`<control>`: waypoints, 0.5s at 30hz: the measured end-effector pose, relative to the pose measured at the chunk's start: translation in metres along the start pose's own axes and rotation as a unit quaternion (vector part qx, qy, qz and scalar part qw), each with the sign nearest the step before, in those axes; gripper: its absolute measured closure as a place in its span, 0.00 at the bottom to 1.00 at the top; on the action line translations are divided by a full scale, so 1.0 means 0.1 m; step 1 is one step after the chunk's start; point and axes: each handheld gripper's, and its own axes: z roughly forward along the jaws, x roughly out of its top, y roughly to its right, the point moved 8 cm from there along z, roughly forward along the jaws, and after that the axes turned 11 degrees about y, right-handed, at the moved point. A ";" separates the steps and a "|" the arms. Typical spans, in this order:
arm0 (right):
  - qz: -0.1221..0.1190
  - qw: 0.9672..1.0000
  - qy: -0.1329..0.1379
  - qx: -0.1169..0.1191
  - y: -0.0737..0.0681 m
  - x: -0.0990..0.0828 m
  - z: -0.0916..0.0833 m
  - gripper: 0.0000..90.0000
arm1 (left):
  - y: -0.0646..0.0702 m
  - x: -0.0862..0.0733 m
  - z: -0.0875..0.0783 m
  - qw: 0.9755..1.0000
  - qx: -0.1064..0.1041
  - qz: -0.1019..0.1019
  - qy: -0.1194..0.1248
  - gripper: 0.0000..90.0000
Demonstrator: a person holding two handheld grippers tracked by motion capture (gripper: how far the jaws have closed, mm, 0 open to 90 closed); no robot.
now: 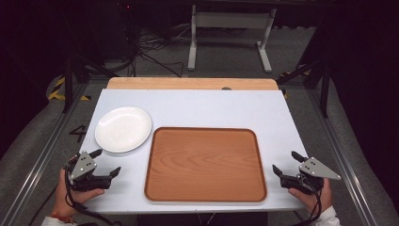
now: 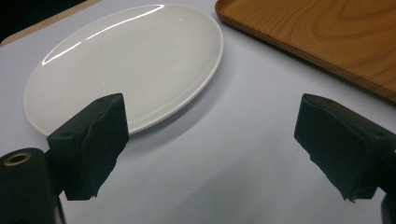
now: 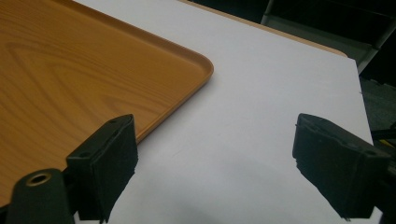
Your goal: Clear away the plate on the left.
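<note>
A round white plate point(image 1: 123, 128) lies on the white table top at the left, beside a large wooden tray point(image 1: 205, 163) in the middle. My left gripper point(image 1: 106, 162) rests near the table's front left corner, just short of the plate, its jaws open and empty. In the left gripper view the plate point(image 2: 126, 65) fills the space ahead, with the tray point(image 2: 327, 32) at the upper right. My right gripper point(image 1: 287, 162) sits at the front right, open and empty, beside the tray's right edge. The right gripper view has the tray's corner point(image 3: 93, 74) at the left.
The white table top point(image 1: 211, 106) has a wooden strip along its far edge point(image 1: 193, 83). Beyond it stand a white table frame point(image 1: 230, 33) and cables on the floor. Metal rails run along both sides of the table.
</note>
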 end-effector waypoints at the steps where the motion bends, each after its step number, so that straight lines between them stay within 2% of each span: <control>1: 0.000 1.000 0.000 0.001 0.00 0.00 0.00 0.16 | 0.00 0.00 0.00 1.000 -0.001 0.000 0.001 0.12; 10: -0.005 1.000 0.002 -0.002 -0.02 0.03 -0.01 0.16 | 0.00 -0.01 -0.02 1.000 0.000 0.009 -0.002 0.12; 12: -0.003 1.000 0.000 -0.002 -0.02 0.02 -0.01 0.16 | 0.01 -0.02 -0.01 1.000 -0.012 0.009 -0.015 0.12; 15: -0.001 1.000 0.001 -0.002 -0.02 0.03 -0.01 0.16 | 0.01 -0.05 0.01 0.998 0.002 0.043 -0.046 0.13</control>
